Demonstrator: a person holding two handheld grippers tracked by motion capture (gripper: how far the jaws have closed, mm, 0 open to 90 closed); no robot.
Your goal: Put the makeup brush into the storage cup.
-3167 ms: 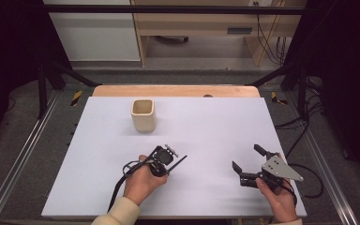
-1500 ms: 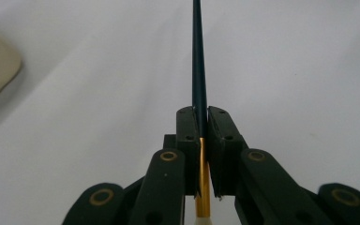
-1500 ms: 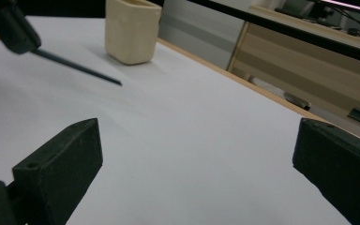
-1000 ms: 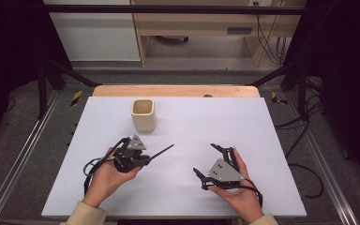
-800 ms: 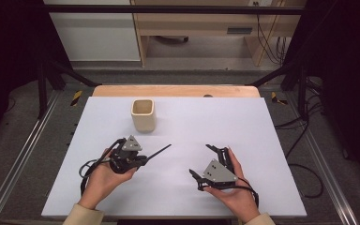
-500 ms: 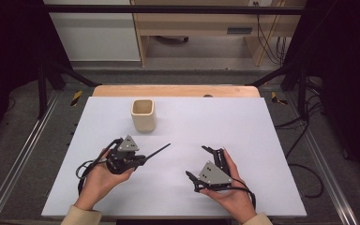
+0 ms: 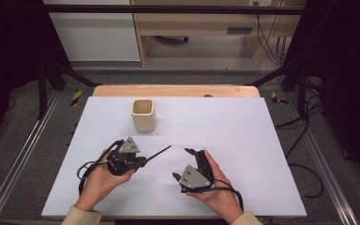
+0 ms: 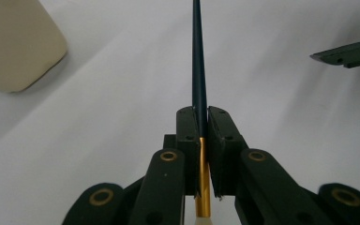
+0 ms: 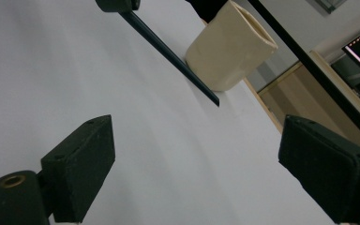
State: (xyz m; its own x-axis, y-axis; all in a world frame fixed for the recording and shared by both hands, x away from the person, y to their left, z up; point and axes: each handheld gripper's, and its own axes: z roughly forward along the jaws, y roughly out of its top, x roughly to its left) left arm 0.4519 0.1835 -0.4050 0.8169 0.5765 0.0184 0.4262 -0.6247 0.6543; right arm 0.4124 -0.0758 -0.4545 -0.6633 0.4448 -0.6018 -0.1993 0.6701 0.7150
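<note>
The left gripper (image 7: 138, 161) is clamped tight on a thin dark stick (image 8: 198, 70) near its gold end, so that the long taper projects straight ahead of the jaws, free to be taken. Off that tip, the right gripper (image 7: 186, 163) is held with its jaws spread wide and nothing between them; they have just been closing a little. A beige cup (image 7: 143, 114) stands beyond the left gripper on the white table (image 7: 262, 140), probably as the stick's destination.
</note>
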